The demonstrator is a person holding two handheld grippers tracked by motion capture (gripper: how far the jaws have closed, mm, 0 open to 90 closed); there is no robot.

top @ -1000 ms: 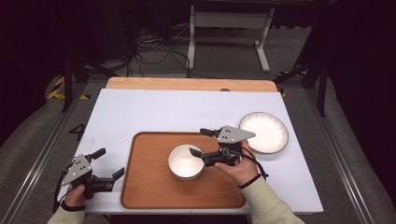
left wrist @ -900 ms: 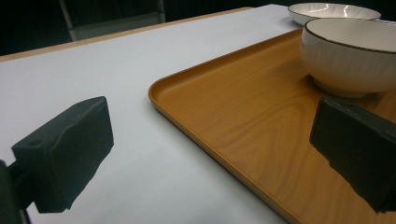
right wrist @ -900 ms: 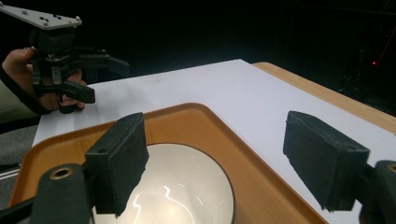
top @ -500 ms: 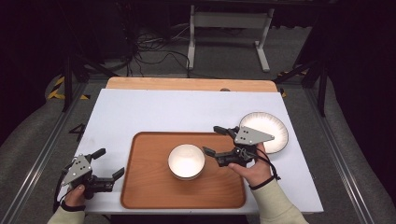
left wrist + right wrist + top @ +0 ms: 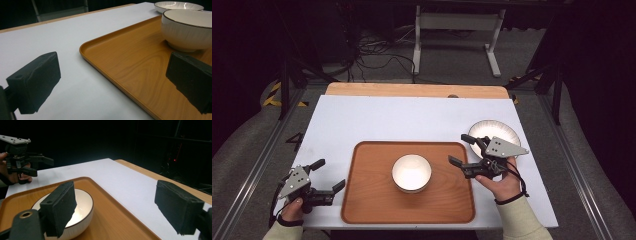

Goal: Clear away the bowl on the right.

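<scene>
Right gripper (image 5: 463,151) hangs over the right edge of the tray (image 5: 367,200), jaws wide apart w/ nothing between them, and they've just been opening a bit further. It points left toward the bowl (image 5: 411,172) but is off it, a clear gap in the high view. In the right gripper view the bowl (image 5: 83,207) sits just beyond the left pad, not touched.

Bowl: white, ribbed outside, dark rim line, upright, roughly mid-tray. Looks empty inside. The tray is brown wood w/ rounded corners, lying flat on the white surface (image 5: 412,120) near the person's edge.

Plate (image 5: 499,131): white w/ dark rim, on the surface beyond the tray's right side, partly behind the right gripper's grey plate. The left gripper view has the same plate (image 5: 178,5) peeking out behind the bowl.

Left gripper (image 5: 331,175) is at the lower left, off the tray, just beside its left edge, low over the surface. Jaws apart, nothing in them; the left gripper view shows one pad over white surface, the other over the tray's near corner.
</scene>
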